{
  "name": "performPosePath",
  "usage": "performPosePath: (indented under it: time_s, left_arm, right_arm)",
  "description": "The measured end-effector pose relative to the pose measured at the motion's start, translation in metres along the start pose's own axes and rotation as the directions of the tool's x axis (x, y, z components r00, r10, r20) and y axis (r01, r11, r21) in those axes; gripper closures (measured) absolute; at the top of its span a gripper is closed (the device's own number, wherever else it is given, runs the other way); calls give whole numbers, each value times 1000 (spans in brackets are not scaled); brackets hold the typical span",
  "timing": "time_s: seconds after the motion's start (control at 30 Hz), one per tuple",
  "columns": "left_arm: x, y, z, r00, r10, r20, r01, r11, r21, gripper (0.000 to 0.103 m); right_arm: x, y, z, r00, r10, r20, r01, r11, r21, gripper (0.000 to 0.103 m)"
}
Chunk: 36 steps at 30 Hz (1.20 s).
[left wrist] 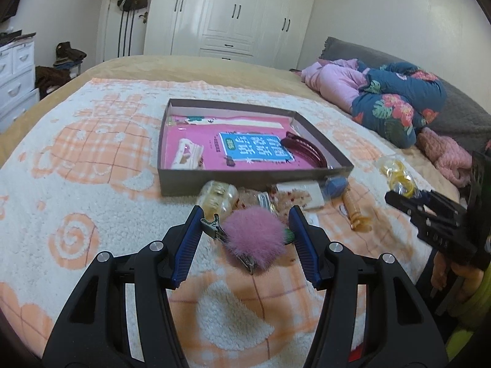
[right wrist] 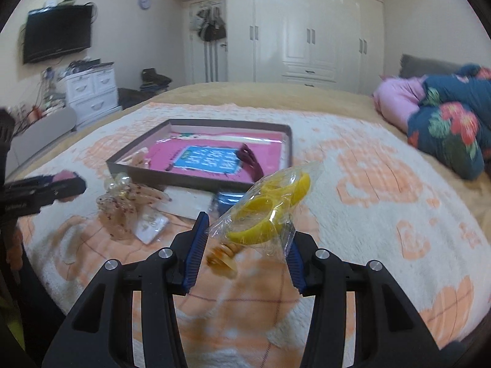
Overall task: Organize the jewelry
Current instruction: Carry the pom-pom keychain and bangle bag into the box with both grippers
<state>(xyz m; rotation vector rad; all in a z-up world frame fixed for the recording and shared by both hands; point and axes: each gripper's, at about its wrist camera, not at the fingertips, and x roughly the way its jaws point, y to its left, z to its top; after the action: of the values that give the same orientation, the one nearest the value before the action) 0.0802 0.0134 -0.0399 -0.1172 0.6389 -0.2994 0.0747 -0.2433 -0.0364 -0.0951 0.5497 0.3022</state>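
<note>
A shallow brown box (left wrist: pixel 245 181) with a pink book inside lies on the blanket; it holds a white clip (left wrist: pixel 187 155) and a dark red hair comb (left wrist: pixel 307 148). My left gripper (left wrist: pixel 247 214) is open around a pink pom-pom clip (left wrist: pixel 254 239) lying on the blanket. My right gripper (right wrist: pixel 248 233) stands wide around a clear bag of yellow bands (right wrist: pixel 270 208), which is raised above the blanket; whether the pads pinch it is unclear. The box also shows in the right wrist view (right wrist: pixel 172 174).
Loose hair clips and small packets (left wrist: pixel 270 197) lie in front of the box, with an amber clip (left wrist: pixel 357 211) to the right. Folded pink and floral bedding (left wrist: pixel 392 104) sits at the far right. A white dresser (right wrist: pixel 92 92) stands left of the bed.
</note>
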Motion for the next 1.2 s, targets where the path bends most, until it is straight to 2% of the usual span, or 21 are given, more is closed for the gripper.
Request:
performPosePath:
  time_s: [0.2,0.5,0.83,1.2]
  left_arm:
    - [4,12,16,1000,13,24,-12,999,-33,55]
    - [14,13,45,998,22,56,-21,999,-26,55]
    - [37,1,73,997,3,77,-2,1000,-7,55]
    - [75,-12,92,999,-24,42,23,1000,10,55]
  right_arm:
    - [10,14,14,999,39,6,-39,998,-48,58]
    - [29,19,38,998,61,22,-59,995,-82,58]
    - [47,3,67,998,30,57,-27,998,-63,58]
    - [69,-13,78,999,-18,51,22,997,-75,57]
